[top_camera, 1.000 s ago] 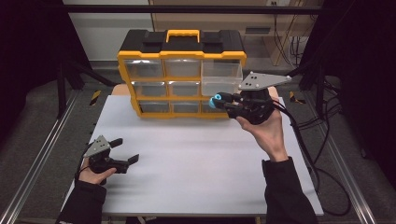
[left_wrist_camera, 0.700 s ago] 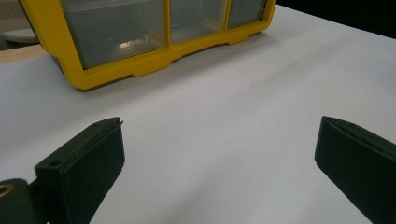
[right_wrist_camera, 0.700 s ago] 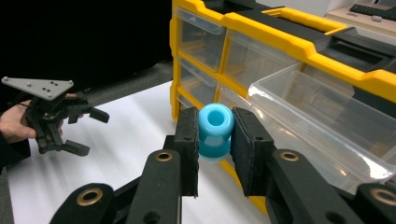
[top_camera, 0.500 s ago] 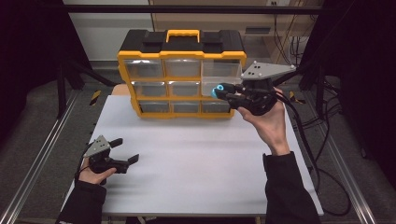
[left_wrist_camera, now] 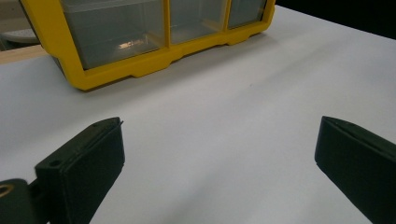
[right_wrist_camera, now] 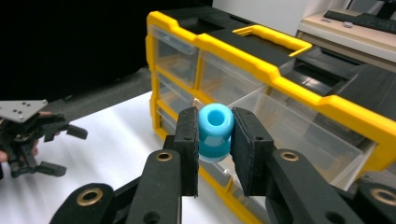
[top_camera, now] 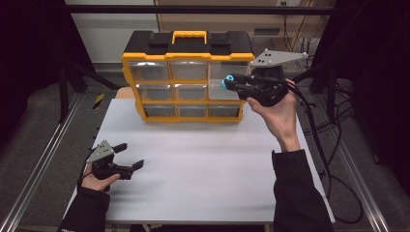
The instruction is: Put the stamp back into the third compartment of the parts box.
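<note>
R gripper clamped on small blue plastic ring-shaped spool, held by mid-right pulled-out clear drawer of yellow/black plastic organiser. Pick done; drop into drawer + shutting left. L gripper idle on white tabletop, jaws apart, nothing btwn.

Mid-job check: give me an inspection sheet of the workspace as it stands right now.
Surface: white table, bare in front of the organiser.
Job's things: blue spool clamped in the right tongs; yellow drawer organiser at the table's far edge, one right-hand drawer pulled out.
Clutter: nothing seen.
Grippers: right tongs shut on the spool, raised beside the open drawer; left tongs open, empty, low over the near left corner.
Cables: black cable trails from the right tongs off the table's right side.
Surroundings: metal rails, dark floor, shelving behind.
</note>
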A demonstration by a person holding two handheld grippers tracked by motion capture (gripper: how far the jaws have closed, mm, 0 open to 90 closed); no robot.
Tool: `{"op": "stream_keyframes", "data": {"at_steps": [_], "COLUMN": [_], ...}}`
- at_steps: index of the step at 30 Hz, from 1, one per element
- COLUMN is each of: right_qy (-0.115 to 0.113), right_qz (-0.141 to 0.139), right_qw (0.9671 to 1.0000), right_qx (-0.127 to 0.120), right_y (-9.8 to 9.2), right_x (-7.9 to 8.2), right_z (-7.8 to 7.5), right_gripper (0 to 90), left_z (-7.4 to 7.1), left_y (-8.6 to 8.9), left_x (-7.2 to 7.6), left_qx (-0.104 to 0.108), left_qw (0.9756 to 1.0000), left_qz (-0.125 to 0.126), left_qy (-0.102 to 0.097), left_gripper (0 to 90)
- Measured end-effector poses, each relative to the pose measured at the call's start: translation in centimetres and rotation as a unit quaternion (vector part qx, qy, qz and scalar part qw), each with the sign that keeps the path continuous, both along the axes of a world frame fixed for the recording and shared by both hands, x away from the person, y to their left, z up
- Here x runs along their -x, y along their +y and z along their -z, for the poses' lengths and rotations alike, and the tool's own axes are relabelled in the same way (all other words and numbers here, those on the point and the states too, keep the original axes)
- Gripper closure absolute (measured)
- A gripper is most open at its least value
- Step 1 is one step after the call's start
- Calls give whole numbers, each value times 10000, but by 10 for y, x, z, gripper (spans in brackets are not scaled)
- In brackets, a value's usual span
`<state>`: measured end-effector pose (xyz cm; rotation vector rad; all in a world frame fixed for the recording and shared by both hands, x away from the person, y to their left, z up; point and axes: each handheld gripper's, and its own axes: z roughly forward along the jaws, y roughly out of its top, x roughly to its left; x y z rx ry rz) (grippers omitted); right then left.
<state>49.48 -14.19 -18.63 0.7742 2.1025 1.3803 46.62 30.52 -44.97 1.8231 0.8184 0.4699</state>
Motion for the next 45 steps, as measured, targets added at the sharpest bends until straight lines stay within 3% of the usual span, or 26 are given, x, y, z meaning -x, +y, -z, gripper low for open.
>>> {"op": "stream_keyframes", "data": {"at_steps": [24,35,45], "right_qy": [153,248,381], "right_qz": [480,691,844], "right_qw": [9987,9973,9954], "right_qx": [-1,44,230], "right_y": [-5,-5,1], "right_x": [-38,-56,-71], "right_z": [-4,0,11], "right_gripper": [726,726,726], "left_z": [1,1,0], "left_y": [0,0,1], "left_x": [-1,0,0], "left_qx": [2,-1,12], "left_qw": [10000,10000,10000], "left_qz": [2,7,8], "left_qy": [5,-2,-9], "left_gripper": [9,9,9]}}
